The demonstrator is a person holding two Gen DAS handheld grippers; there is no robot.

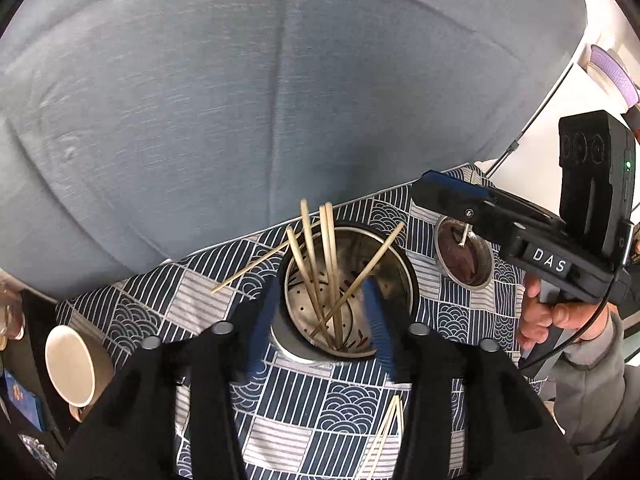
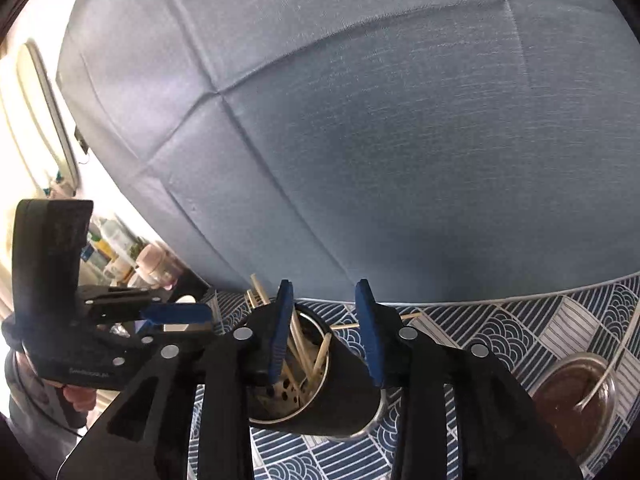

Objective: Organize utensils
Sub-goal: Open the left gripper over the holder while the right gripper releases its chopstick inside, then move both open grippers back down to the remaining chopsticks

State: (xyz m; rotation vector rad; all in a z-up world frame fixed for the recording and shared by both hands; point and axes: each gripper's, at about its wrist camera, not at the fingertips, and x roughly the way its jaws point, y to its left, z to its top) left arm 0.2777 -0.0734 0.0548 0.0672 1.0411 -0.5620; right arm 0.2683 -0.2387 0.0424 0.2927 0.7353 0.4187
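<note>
left gripper (image 1: 320, 312) spread, right gripper (image 2: 326, 332) spread

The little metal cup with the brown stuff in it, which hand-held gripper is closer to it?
Right. The right hand-held gripper hangs open just above the little cup. The left hand-held gripper is farther away, open around the chopstick holder.

Soft daylight, bright at the frame sides — fisheye bending, dark corners, slight blur

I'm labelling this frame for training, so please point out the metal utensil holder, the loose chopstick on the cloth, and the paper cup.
metal utensil holder (image 1: 294, 350): left wrist view, near rim.
loose chopstick (image 1: 248, 270): left wrist view, mid-shaft on the cloth.
paper cup (image 1: 70, 364): left wrist view, pale inside of its mouth.
</note>
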